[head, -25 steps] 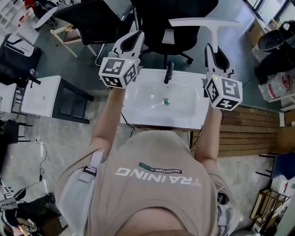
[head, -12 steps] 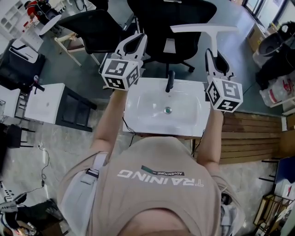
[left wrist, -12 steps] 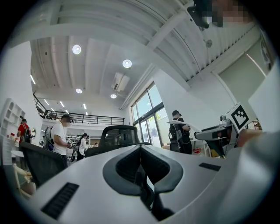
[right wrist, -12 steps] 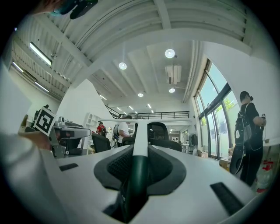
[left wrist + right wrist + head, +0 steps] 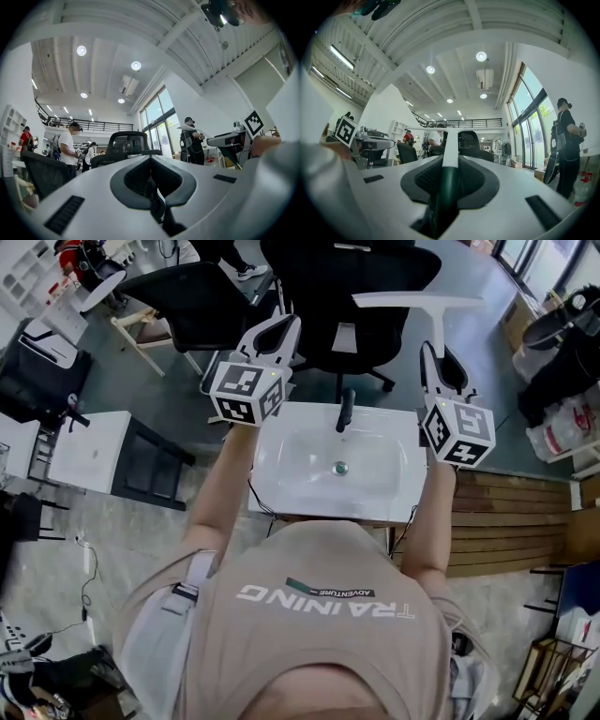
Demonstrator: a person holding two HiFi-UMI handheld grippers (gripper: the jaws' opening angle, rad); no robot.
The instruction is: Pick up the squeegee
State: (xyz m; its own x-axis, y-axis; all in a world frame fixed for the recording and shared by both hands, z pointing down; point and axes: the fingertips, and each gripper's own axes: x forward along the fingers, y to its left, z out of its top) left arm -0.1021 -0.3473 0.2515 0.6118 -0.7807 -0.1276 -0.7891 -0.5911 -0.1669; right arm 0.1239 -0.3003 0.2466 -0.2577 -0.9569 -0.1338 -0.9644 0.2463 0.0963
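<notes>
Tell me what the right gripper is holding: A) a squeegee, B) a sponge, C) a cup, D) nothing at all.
A: the right gripper has its jaws closed on the dark green handle of the squeegee, and the long white blade sticks out ahead of it.

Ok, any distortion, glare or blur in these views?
Head view: sharp, evenly lit. Left gripper view: fisheye bending, dark corners, ceiling lamps flaring. Right gripper view: same fisheye; the squeegee close to the lens looks soft.
</notes>
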